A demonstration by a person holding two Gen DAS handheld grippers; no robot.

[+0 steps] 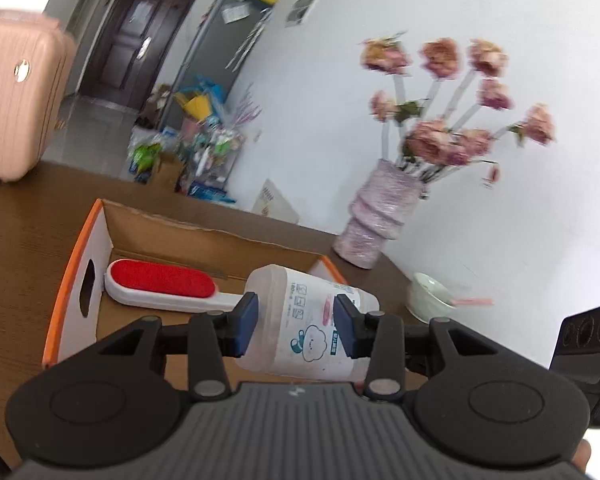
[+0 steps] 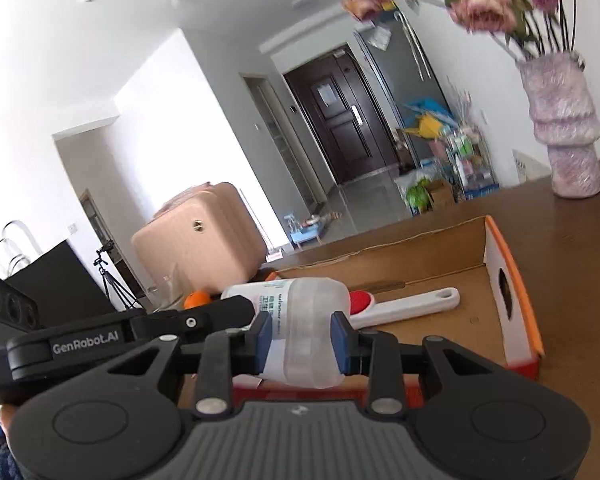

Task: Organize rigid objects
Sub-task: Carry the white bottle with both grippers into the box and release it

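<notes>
Now both grippers (image 1: 295, 322) (image 2: 301, 340) clamp bottle (image 1: 320, 320) — above box (image 1: 172, 236).

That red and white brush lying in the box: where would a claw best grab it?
By the narrow white handle of the lint brush, from above. The handle lies flat, slim enough to fit between the fingers, toward the cardboard box's open middle; the red head is broader.

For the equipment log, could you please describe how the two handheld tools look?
Both the left tool and the right tool share one build: black linkage arms with silver rivets, blue pads, and a ribbed grey body. From the right wrist view, the left tool's side reads "GenRobot.AI" in white.
</notes>
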